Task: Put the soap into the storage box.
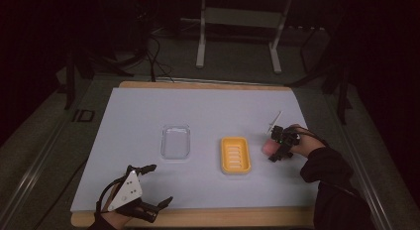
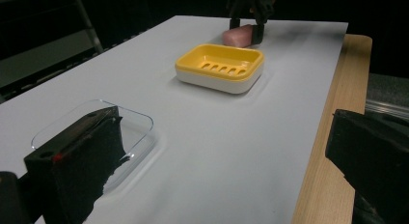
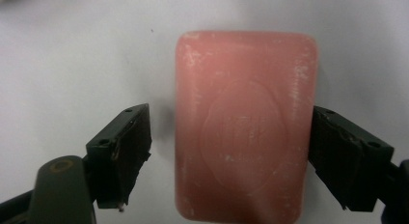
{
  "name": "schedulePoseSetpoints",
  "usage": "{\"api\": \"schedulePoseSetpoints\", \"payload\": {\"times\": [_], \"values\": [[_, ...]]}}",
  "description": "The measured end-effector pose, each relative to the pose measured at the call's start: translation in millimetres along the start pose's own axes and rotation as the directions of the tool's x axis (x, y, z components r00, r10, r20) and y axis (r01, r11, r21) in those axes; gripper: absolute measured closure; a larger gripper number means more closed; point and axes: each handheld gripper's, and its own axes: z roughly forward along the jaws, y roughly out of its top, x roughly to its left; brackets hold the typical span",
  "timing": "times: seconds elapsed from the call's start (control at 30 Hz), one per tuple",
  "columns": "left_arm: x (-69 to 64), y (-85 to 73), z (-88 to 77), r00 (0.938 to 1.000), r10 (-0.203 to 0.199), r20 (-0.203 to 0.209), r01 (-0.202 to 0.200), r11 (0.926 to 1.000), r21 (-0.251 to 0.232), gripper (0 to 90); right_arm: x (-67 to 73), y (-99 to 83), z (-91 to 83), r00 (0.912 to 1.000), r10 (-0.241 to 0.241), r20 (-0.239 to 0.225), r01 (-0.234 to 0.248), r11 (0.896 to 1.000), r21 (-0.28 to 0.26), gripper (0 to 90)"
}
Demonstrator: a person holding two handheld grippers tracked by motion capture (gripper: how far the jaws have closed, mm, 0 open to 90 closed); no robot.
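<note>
Right gripper view puts the pink soap bar (image 3: pixel 245 125) at centre frame, lying flat on the white mat (image 3: pixel 72 55), with your right gripper (image 3: pixel 226 161) spread around it: one jaw touches its right edge, the other stands just apart. Centre the bar, then squeeze evenly. Lower left of the high view, your left gripper (image 1: pixel 148 188) rests spread.

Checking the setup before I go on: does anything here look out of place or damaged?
The pink soap lies on the white mat, just right of the yellow dish, not in it. Its face is scuffed with pale marks. The dish and the clear lid sit flat and apart. Nothing is spilled.
</note>
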Motion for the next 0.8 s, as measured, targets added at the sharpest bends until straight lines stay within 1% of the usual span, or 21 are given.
{"api": "schedulePoseSetpoints", "payload": {"times": [0.1, 0.17, 0.2, 0.27, 0.3, 0.33, 0.37, 0.4, 0.43, 0.5, 0.63, 0.67, 0.73, 0.8], "values": [[0.0, -0.1, 0.2, 1.0, 0.0, 0.001, 0.0, 1.0, 0.001, 0.6, -0.3, 0.1, 1.5, 0.9998, -0.018, 0.005, 0.018, 1.0, 0.004, 22.2], [-0.1, -0.2, 0.5, 1.0, -0.001, 0.001, 0.001, 1.0, 0.001, 0.6, -1.5, 0.3, 1.4, 0.9998, -0.017, 0.013, 0.017, 1.0, 0.006, 23.9], [-0.2, -0.2, 0.6, 1.0, 0.0, 0.001, 0.0, 1.0, 0.002, 0.6, -2.0, 0.7, 1.4, 0.9995, -0.026, 0.016, 0.025, 1.0, 0.009, 24.8], [-0.3, -0.2, 0.7, 1.0, 0.0, 0.001, 0.0, 1.0, 0.002, 0.6, -3.7, 1.4, 0.5, 1.0, 0.003, 0.009, -0.003, 1.0, 0.009, 26.2], [-0.3, -0.2, 0.7, 1.0, 0.0, 0.001, 0.0, 1.0, 0.002, 0.6, -3.7, 1.6, 0.8, 0.9999, 0.002, 0.012, -0.002, 1.0, 0.009, 26.9], [-0.3, -0.2, 0.7, 1.0, -0.001, 0.001, 0.001, 1.0, 0.003, 0.6, -2.0, 2.0, 1.0, 0.9995, -0.002, 0.03, 0.001, 1.0, 0.015, 28.9], [-0.2, -0.3, 0.8, 1.0, -0.001, 0.001, 0.001, 1.0, 0.002, 0.6, 0.3, 2.3, 1.3, 0.9988, 0.005, 0.049, -0.005, 1.0, 0.016, 29.4], [-0.1, -0.3, 0.8, 1.0, -0.002, 0.0, 0.002, 1.0, 0.002, 0.6, 1.9, 3.2, 1.3, 0.9984, -0.004, 0.057, 0.003, 1.0, 0.021, 31.7], [-0.1, -0.3, 0.8, 1.0, -0.003, 0.0, 0.003, 1.0, 0.002, 0.6, 3.7, 4.1, 0.9, 0.9981, -0.011, 0.061, 0.01, 1.0, 0.025, 34.2], [-0.3, -0.3, 1.0, 1.0, -0.003, 0.0, 0.003, 1.0, 0.003, 0.6, 6.1, 5.1, 0.1, 0.9978, 0.002, 0.067, -0.004, 0.999, 0.035, 36.9], [-0.3, -0.2, 1.0, 1.0, -0.002, -0.002, 0.002, 1.0, 0.002, 0.6, 7.7, 5.4, -0.4, 0.997, 0.019, 0.075, -0.022, 0.999, 0.037, 37.2], [0.1, -0.3, 0.8, 1.0, -0.002, -0.003, 0.002, 1.0, 0.002, 0.6, 7.9, 4.7, -0.7, 0.9958, 0.052, 0.076, -0.055, 0.998, 0.029, 37.4], [0.3, -0.2, 0.7, 1.0, 0.0, -0.004, 0.0, 1.0, 0.004, 0.6, 8.9, 4.2, -1.1, 0.992, 0.091, 0.088, -0.093, 0.995, 0.025, 37.6], [0.0, -0.3, 1.0, 1.0, -0.002, -0.003, 0.002, 1.0, 0.003, 0.6, 10.7, 4.7, -1.8, 0.9838, 0.15, 0.098, -0.153, 0.988, 0.03, 37.7]]}}
